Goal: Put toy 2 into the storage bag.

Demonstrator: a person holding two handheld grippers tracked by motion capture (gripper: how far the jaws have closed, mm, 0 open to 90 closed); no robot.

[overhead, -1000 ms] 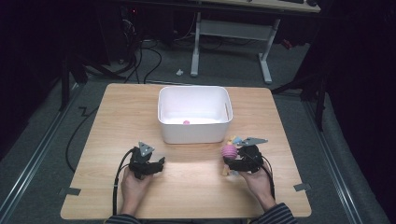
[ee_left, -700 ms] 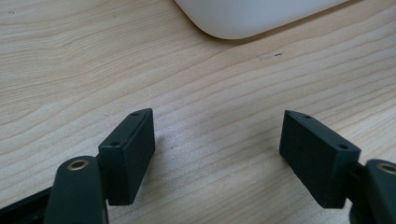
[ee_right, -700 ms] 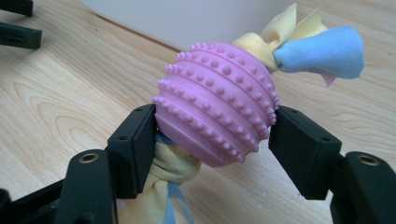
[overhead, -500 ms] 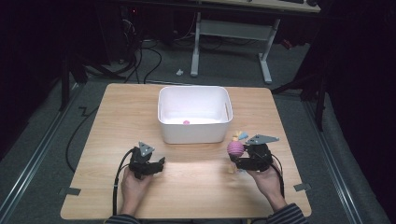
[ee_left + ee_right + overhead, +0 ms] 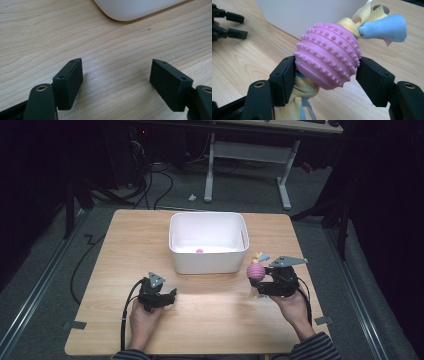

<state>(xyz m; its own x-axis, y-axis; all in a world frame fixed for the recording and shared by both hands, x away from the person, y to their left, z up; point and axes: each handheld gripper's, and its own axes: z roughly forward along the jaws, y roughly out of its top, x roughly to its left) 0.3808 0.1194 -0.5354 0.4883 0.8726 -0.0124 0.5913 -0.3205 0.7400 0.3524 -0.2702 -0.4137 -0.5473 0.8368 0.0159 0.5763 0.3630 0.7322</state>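
A pink studded rubber ball toy (image 5: 328,56) with yellow and blue cloth tails knotted through it sits between the jaws of my right gripper (image 5: 328,72), which is shut on it. In the high view the toy (image 5: 255,270) is held just off the white tub's (image 5: 207,262) right front corner, with the right gripper (image 5: 259,281) beneath it. My left gripper (image 5: 170,296) rests on the table at the front left, jaws wide open and nothing between them (image 5: 116,77). The tub's corner (image 5: 135,8) lies beyond it.
A small pink object (image 5: 199,251) lies inside the tub. The wooden table (image 5: 125,245) is bare around both hands. My left gripper (image 5: 227,23) appears far off in the right gripper view. Desk legs and cables stand on the floor behind the table.
My right gripper has carried the pink toy to the right and slightly farther from me. The left gripper has stayed still and open.
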